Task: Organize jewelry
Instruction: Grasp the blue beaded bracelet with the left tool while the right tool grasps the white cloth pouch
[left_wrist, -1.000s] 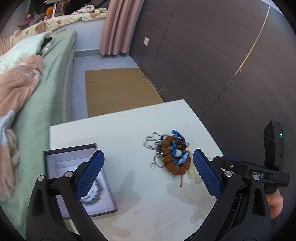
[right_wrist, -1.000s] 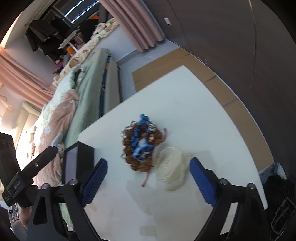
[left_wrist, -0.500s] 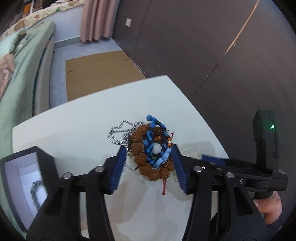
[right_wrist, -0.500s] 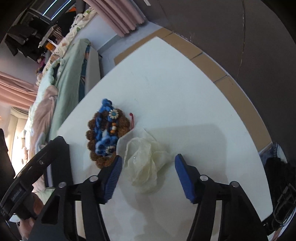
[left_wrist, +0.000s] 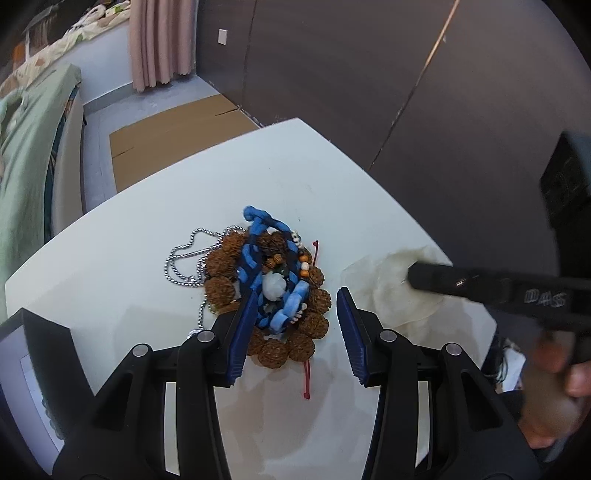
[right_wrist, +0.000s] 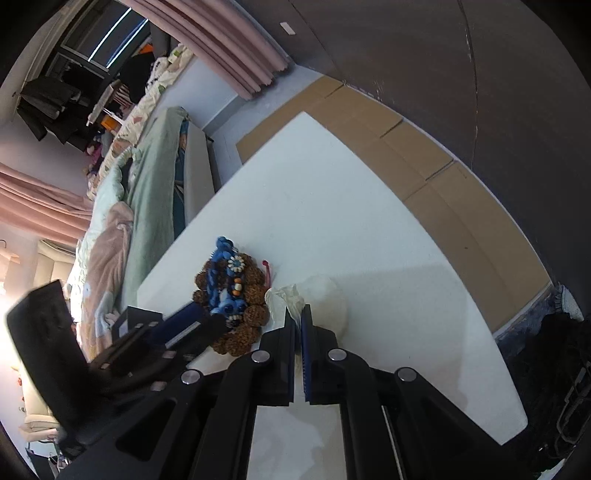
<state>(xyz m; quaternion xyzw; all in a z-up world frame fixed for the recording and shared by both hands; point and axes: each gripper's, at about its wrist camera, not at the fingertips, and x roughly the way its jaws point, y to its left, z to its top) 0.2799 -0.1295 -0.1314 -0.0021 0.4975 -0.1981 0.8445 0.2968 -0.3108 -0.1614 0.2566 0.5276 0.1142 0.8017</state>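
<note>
R tongs (right_wrist: 298, 317) pinched shut on cream pouch (right_wrist: 325, 295), beside bead pile (right_wrist: 232, 291) on white table (right_wrist: 369, 229).

Home bedroom. Evidence: bed with pale green bedspread (right_wrist: 155, 177) along left of right wrist view, crumpled pink and mint blankets (right_wrist: 107, 236) piled on it. Dusty-pink floor-length curtains (right_wrist: 236, 48) top centre, second set (right_wrist: 33, 195) at left edge. Dark clothes on a hanging rack (right_wrist: 48, 103) upper left, floral-print bedding (right_wrist: 147, 96) heaped beside it. Dark brown wardrobe-style panel wall (left_wrist: 369, 66) fills upper right of left wrist view, white wall switch plate (left_wrist: 222, 36) near the curtain. Flattened brown cardboard sheets (right_wrist: 424, 162) on the grey floor. Small white table (left_wrist: 314, 177) centre frame.
</note>
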